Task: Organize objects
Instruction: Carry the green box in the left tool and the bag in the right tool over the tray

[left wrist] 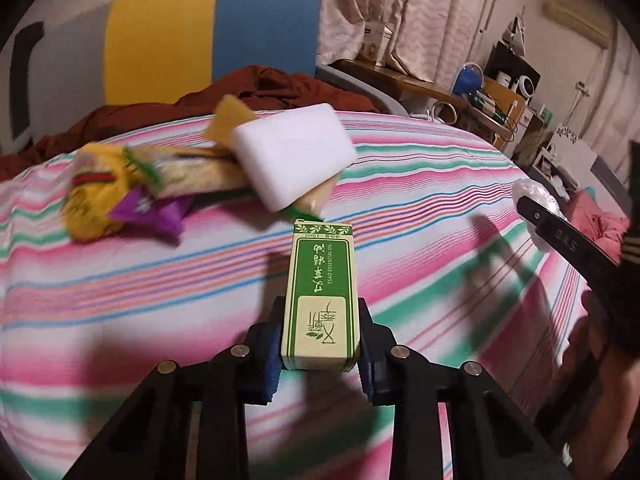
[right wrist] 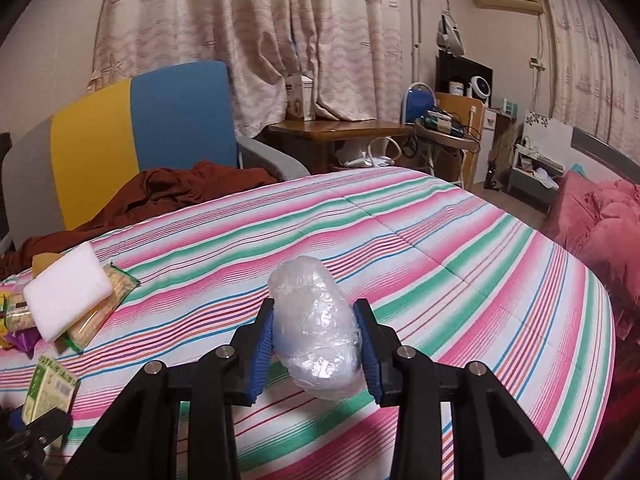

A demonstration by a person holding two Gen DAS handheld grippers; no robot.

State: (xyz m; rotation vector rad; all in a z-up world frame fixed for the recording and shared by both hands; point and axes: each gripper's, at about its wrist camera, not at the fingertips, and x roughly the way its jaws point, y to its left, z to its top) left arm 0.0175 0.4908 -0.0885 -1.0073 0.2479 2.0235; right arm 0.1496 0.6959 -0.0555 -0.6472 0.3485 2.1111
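I had the left gripper (left wrist: 320, 344) clamped on the green box (left wrist: 320, 296), the right gripper (right wrist: 316, 344) on the plastic wad (right wrist: 316, 320); next, I judged, carry both to the pile (left wrist: 192, 176) at upper left.

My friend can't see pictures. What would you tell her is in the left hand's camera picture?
The left tool grips a green and cream box above a bed with a pink, green and white striped blanket. Farther back lies a pile: a white sponge block on snack packets. The right tool's arm shows at the right edge.
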